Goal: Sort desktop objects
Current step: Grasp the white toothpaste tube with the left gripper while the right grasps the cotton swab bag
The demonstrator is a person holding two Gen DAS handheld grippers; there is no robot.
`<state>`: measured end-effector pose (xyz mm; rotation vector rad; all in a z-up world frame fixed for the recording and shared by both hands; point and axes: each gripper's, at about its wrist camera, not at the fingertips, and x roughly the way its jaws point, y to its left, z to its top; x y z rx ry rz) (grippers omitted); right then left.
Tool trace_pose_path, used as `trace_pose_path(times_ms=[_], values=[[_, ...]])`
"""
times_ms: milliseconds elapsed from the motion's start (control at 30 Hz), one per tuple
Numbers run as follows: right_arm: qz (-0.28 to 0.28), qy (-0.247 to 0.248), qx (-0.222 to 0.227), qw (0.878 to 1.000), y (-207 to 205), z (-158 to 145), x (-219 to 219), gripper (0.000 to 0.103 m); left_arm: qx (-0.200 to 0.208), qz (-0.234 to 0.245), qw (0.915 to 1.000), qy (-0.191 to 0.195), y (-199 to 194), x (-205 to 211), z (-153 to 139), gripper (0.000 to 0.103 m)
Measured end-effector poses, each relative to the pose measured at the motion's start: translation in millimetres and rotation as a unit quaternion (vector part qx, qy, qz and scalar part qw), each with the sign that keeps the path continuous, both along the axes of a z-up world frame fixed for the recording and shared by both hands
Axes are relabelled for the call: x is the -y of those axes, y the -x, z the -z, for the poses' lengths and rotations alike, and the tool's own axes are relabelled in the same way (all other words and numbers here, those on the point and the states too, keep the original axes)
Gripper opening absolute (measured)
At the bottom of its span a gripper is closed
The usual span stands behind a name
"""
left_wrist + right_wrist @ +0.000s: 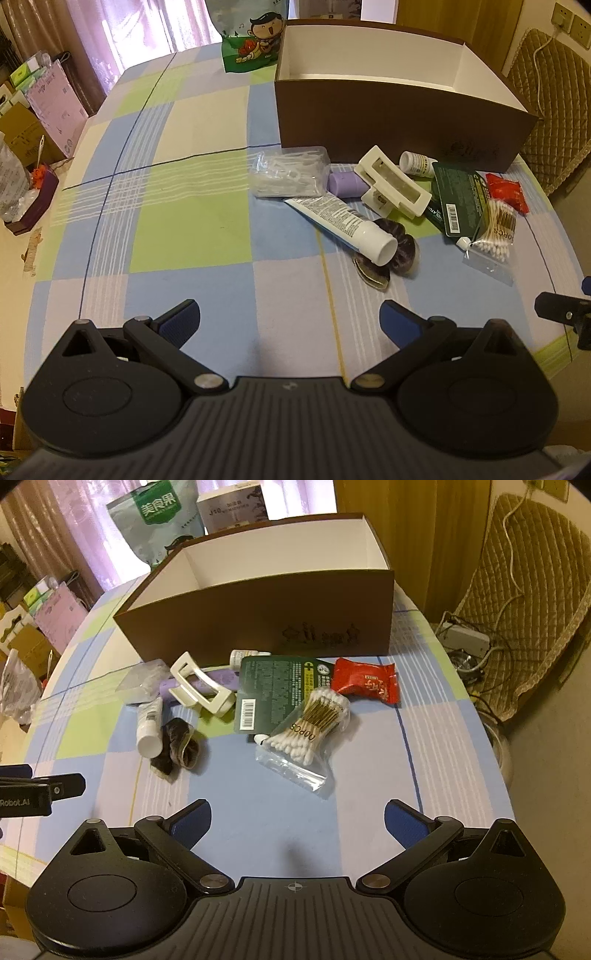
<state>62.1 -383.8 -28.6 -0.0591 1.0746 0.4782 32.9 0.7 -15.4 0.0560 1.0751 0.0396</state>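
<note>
Hovering short of clutter: left gripper and right gripper both gaping wide, empty. Cotton swab bag probably light, slippery; gripping bundled middle advised.

The green snack bag behind the brown box reads "美良果"; the left gripper reads "Robot.AI".

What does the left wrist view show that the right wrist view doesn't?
Only the left wrist view shows the clear box of plastic picks in full and the left claw, open. Only the right wrist view shows the cable clutter on the floor and the right claw, open. Both show the brown box, white hair clip and cotton swabs.
</note>
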Motion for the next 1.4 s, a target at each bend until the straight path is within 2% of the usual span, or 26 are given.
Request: trace_pose_path(times_ms=[367,400,433,467,800,867,1000,1067,1267,1400], values=[[0.018,-0.01,-0.007,1.0,-30.9,18.1,-3.9,0.103,-0.009,0.001,1.0,0.001,-20.5,0.7,7.8,0.102],[0.022,-0.015,-0.007,1.0,-34.6,19.7,-4.4,0.1,-0.01,0.001,0.9999,0.001,-23.1,0.4,8.8,0.102],[0.025,-0.021,-0.007,0.999,-38.6,21.4,-4.7,0.085,-0.011,0.001,0.9999,0.0,-25.9,0.1,9.7,0.102],[0.03,-0.027,-0.011,0.999,-42.8,23.2,-4.8,0.08,-0.012,0.001,0.9999,0.0,-28.6,-0.1,10.6,0.102],[0.079,-0.065,-0.03,0.994,-77.7,39.5,-7.6,0.079,-0.018,-0.005,0.9998,0.004,-47.5,-6.2,17.7,0.102],[0.086,-0.069,-0.035,0.993,-83.9,44.7,-8.6,0.058,-0.021,-0.009,0.9997,0.005,-50.9,-8.3,20.4,0.101],[0.091,-0.08,-0.052,0.991,-91.5,55.3,-6.0,0.057,-0.024,-0.018,0.9995,0.012,-57.6,-13.3,24.6,0.1],[0.08,-0.083,-0.062,0.991,-91.6,59.2,-4.4,0.03,-0.024,-0.022,0.9992,0.021,-60.5,-15.4,25.7,0.1],[0.029,-0.048,-0.071,0.996,-77.4,53.6,0.8,0.027,-0.022,-0.025,0.9986,0.04,-68.6,-15.9,29.4,0.098],[0.02,-0.034,-0.072,0.997,-67.6,52.3,8.2,0.027,-0.025,-0.036,0.9962,0.075,-77.6,-16.3,33.7,0.095]])
